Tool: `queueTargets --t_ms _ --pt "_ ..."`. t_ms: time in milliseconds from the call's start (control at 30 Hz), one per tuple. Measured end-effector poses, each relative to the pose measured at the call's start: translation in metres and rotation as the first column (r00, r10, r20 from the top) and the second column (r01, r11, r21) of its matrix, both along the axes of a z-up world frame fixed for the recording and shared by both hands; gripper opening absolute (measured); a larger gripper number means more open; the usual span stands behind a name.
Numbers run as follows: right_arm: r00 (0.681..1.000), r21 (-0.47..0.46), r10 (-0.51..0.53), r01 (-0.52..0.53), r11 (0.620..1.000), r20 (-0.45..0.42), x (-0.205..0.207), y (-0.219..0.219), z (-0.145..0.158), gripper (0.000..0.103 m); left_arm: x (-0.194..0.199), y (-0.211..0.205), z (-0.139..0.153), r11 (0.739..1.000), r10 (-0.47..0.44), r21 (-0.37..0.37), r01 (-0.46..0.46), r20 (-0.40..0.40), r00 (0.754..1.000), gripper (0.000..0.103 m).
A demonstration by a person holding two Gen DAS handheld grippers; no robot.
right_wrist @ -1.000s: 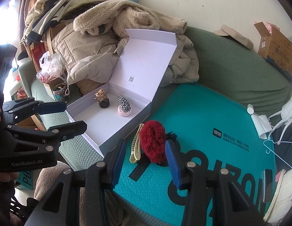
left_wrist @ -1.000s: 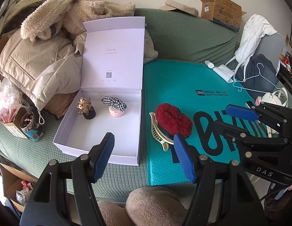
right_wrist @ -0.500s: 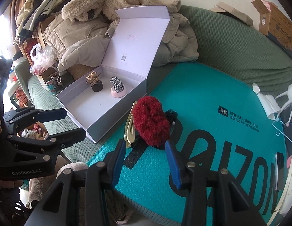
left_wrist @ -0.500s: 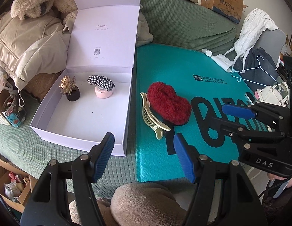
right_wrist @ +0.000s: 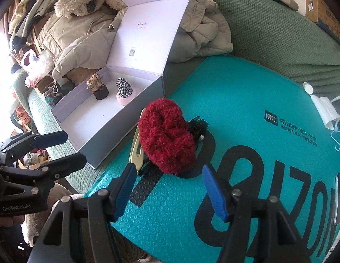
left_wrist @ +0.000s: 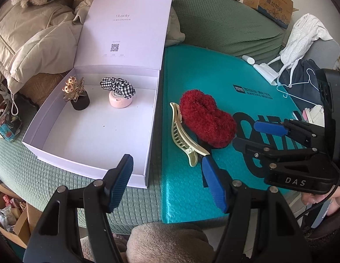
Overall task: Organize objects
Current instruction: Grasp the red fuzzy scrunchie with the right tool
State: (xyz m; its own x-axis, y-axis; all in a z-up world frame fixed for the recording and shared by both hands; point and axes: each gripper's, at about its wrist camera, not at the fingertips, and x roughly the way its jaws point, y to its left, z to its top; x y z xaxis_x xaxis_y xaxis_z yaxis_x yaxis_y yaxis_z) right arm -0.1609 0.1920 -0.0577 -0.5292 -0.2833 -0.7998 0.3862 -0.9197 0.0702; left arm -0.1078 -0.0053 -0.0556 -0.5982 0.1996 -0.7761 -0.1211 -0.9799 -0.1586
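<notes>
right gripper (right_wrist: 166,189): wide open, holds nothing | red fluffy scrunchie (right_wrist: 166,140): on teal mat (right_wrist: 246,100), straight ahead of its fingers, long way slanting toward white box (right_wrist: 100,125) | left gripper (left_wrist: 167,183): open, empty, farther off

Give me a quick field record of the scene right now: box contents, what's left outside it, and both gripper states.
box: white box, lid open
in box: checked scrunchie on pink case; gold clip on dark pot
outside box: red fluffy scrunchie, cream claw clip, black hair tie partly under the scrunchie, all on teal mailer
left hand-held gripper: open, empty
right hand-held gripper: open, empty, facing red scrunchie
</notes>
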Motion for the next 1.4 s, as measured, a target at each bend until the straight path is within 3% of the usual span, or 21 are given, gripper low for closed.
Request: queueTargets --t_ms 167,333,533,567,600,700,967,1400 --pt "1.000 -0.005 0.014 -0.014 1.000 0.014 -0.021 -0.004 -0.012 0.064 -0.009 -0.002 -0.008 1.000 0.014 0.008 -0.014 0.014 1.000 0.064" --pt "0.999 -0.012 0.019 -0.019 1.000 0.026 -0.038 -0.008 -0.022 0.072 -0.013 -0.004 -0.009 1.000 0.028 -0.001 -0.028 0.007 1.000 0.064" --pt "0.999 -0.078 0.029 -0.026 0.997 0.039 -0.043 -0.007 -0.028 0.072 -0.014 -0.005 -0.007 0.999 0.034 0.006 -0.034 -0.001 0.999 0.064" --pt "0.999 -0.082 0.028 -0.024 0.996 0.043 -0.043 -0.007 -0.029 0.067 -0.014 -0.004 -0.008 0.999 0.032 0.005 -0.032 0.001 0.999 0.064" --pt "0.998 -0.082 0.026 -0.022 0.996 0.052 -0.042 -0.006 -0.030 0.052 -0.014 -0.003 -0.009 0.999 0.032 0.005 -0.033 0.003 0.999 0.064" --pt "0.999 -0.094 0.018 -0.013 0.995 0.045 -0.038 -0.002 -0.030 0.035 -0.012 -0.001 -0.011 0.999 0.028 0.016 -0.028 0.007 1.000 0.064" --pt "0.998 -0.112 -0.057 0.060 0.992 0.028 -0.021 0.030 -0.024 0.034 -0.007 0.019 -0.010 0.998 -0.045 0.041 0.046 -0.024 0.999 0.064" --pt "0.979 -0.098 -0.196 0.202 0.975 0.060 0.010 0.091 -0.031 0.034 -0.021 0.063 -0.036 0.992 -0.120 0.036 0.119 0.025 0.992 0.064"
